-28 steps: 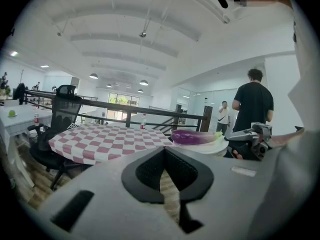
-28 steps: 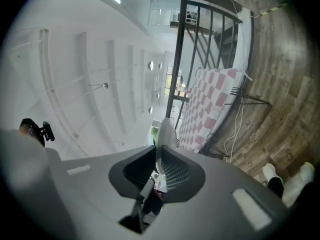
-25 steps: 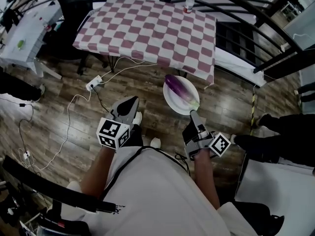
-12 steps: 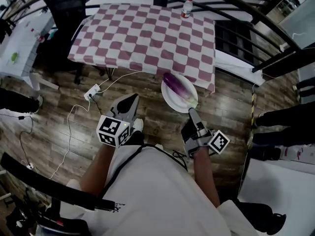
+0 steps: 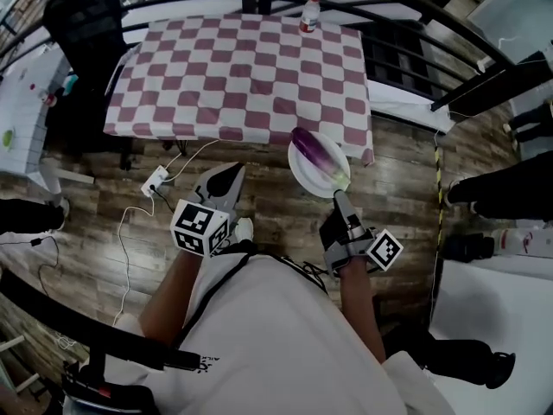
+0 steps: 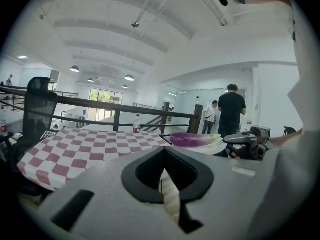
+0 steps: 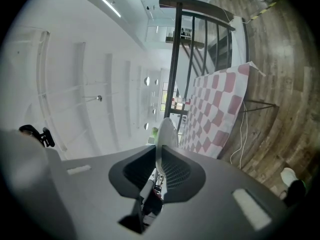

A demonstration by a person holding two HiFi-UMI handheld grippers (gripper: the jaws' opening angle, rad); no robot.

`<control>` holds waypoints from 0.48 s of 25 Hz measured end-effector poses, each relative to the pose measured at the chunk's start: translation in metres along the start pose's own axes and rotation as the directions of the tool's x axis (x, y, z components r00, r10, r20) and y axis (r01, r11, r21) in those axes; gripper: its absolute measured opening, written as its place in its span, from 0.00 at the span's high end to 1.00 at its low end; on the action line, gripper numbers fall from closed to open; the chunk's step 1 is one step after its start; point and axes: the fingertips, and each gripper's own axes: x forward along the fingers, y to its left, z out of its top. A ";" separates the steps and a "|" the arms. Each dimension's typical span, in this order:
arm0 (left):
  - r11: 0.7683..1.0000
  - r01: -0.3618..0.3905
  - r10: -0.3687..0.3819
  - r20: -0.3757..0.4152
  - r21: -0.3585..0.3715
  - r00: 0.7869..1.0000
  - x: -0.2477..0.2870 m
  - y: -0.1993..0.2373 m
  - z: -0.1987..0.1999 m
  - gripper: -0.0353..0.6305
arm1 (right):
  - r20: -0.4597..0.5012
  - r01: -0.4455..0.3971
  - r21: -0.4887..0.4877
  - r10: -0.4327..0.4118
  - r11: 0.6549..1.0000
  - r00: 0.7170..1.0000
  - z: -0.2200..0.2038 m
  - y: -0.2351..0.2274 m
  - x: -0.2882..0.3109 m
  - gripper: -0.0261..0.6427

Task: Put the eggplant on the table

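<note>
your right gripper (image 5: 340, 195) clamps the plate (image 5: 301, 175) rim, eggplant (image 5: 315, 152) apparently loose on it, left gripper (image 5: 232, 171) closed, empty; hold it level toward the table (image 5: 242, 76) at twelve o'clock.

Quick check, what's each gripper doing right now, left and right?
Left gripper: shut, empty.
Right gripper: shut on the plate rim, with the eggplant lying on the plate.
</note>
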 end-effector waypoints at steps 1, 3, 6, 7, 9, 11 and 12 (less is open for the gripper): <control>1.000 0.008 -0.008 -0.002 0.002 1.000 0.002 0.005 0.000 0.94 | 0.011 0.003 0.000 -0.003 1.000 1.000 0.000 -0.002 0.004 0.89; 1.000 0.022 -0.022 -0.004 0.002 1.000 0.005 0.016 0.001 0.94 | 0.030 0.008 -0.004 -0.008 1.000 1.000 -0.002 -0.003 0.012 0.89; 0.999 0.040 -0.040 -0.009 0.002 0.999 0.007 0.035 0.001 0.94 | 0.052 0.005 -0.015 -0.004 1.000 0.999 -0.005 -0.004 0.026 0.89; 0.999 0.044 -0.044 -0.010 0.003 0.999 0.008 0.041 0.001 0.94 | 0.061 0.002 -0.014 -0.001 1.000 0.998 -0.006 -0.004 0.031 0.89; 0.999 0.051 -0.051 -0.012 0.006 0.999 0.010 0.054 0.002 0.94 | 0.082 0.000 -0.011 0.001 1.000 0.997 -0.007 -0.005 0.038 0.89; 0.998 0.059 -0.058 -0.011 0.012 0.998 0.011 0.065 0.005 0.94 | 0.103 0.004 -0.013 -0.003 1.000 0.995 -0.007 -0.006 0.044 0.89; 0.998 0.063 -0.063 -0.011 0.016 0.998 0.012 0.070 0.007 0.94 | 0.112 0.006 -0.014 -0.005 1.000 0.994 -0.007 -0.006 0.047 0.89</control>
